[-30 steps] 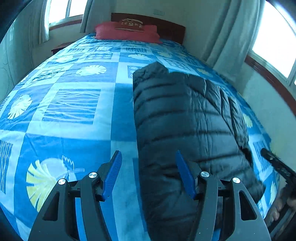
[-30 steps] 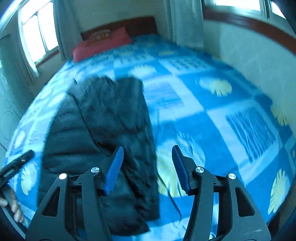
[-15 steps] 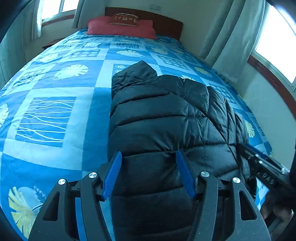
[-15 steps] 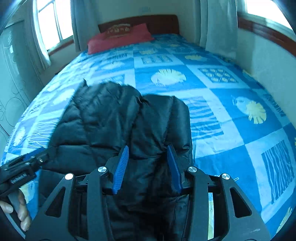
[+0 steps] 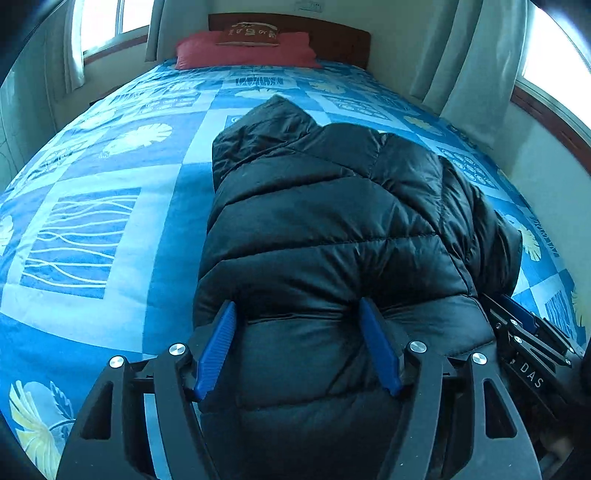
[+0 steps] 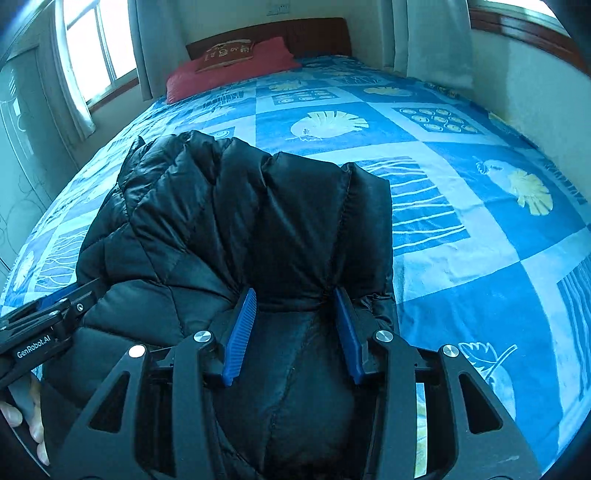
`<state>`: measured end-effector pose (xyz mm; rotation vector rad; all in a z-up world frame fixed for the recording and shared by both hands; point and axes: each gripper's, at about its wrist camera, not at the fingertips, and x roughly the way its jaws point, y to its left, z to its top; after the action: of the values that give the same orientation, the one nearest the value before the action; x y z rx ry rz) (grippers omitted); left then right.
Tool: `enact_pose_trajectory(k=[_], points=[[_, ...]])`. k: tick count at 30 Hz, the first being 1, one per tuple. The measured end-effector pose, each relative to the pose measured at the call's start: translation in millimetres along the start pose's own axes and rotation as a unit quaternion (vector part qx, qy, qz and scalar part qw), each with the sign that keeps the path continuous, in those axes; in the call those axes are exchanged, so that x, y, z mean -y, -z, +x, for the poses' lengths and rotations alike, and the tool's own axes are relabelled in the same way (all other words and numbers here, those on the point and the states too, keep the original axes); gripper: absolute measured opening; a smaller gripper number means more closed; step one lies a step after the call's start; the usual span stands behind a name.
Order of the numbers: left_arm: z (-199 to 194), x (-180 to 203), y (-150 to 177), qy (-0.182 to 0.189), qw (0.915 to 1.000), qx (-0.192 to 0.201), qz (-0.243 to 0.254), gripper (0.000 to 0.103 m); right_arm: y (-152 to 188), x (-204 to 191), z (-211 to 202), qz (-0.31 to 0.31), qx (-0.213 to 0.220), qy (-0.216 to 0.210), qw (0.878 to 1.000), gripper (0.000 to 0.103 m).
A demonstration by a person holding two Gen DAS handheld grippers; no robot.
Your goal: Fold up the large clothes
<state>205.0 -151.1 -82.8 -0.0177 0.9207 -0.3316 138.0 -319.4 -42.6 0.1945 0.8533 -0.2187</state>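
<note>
Blue patchwork bedspread (image 5: 110, 229) with pale leaf and wave prints covers the whole bed, and a red pillow (image 5: 243, 51) lies at its far end against a dark wooden headboard (image 5: 332, 35). Grey curtains (image 5: 476, 55) hang beside bright windows on both sides of the room. A black puffer jacket (image 5: 332, 229) lies on the near half of the bed, folded into a long bundle with the hood end pointing to the pillow.

The left gripper (image 5: 297, 350) has its jaws apart and they have just been opening wider; the near part of the jacket bulges between the blue pads. The right gripper (image 6: 293, 325) stands narrower, its jaws have just been closing, and the pads press into the jacket's padding on both sides.

The near hem of the jacket is hidden under the two tools. Fingers (image 6: 26, 424) of a hand show only at the lower left edge of the right wrist view.

Free bedspread stays open to the left, to the right and beyond the jacket.
</note>
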Motion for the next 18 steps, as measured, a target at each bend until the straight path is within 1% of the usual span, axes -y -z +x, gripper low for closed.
enact_pose_trajectory(k=[2,3,5,7,10,12,13,15,16,18], points=[[-12,0,-3,-0.005,0.9999,-0.001,0.013,0.066,-5,-2,-12,-0.005,-0.002,0.001,1.000,0.042],[-18,-1,-5,-0.004,0.9999,-0.003,0.012,0.066,-9,-2,-22,0.001,0.004,-0.008,1.000,0.042],[-32,-9,-13,0.009,0.9999,0.011,-0.007,0.066,-20,2,-39,0.022,0.023,-0.030,0.999,0.042],[-35,-12,-23,0.009,0.9996,0.025,-0.010,0.066,-32,3,-41,0.026,0.031,-0.032,0.999,0.042],[-25,-10,-35,0.001,0.9995,0.033,0.005,0.066,-46,0,-30,0.006,0.034,-0.017,0.999,0.042],[-12,-9,-40,-0.006,0.9994,0.030,0.014,0.066,-51,0,-18,-0.004,0.033,-0.014,0.999,0.042],[-7,-9,-41,-0.008,0.9995,0.027,0.016,0.067,-53,0,-12,-0.008,0.030,-0.012,0.999,0.042],[6,-11,-42,-0.010,0.9998,0.012,0.014,0.071,-54,0,1,-0.014,0.019,-0.006,1.000,0.042],[13,-13,-41,-0.009,0.9999,0.003,0.007,0.073,-53,0,10,-0.014,0.010,-0.005,1.000,0.043],[23,-16,-42,-0.002,0.9999,-0.010,-0.008,0.073,-51,2,23,-0.011,-0.002,-0.004,1.000,0.044]])
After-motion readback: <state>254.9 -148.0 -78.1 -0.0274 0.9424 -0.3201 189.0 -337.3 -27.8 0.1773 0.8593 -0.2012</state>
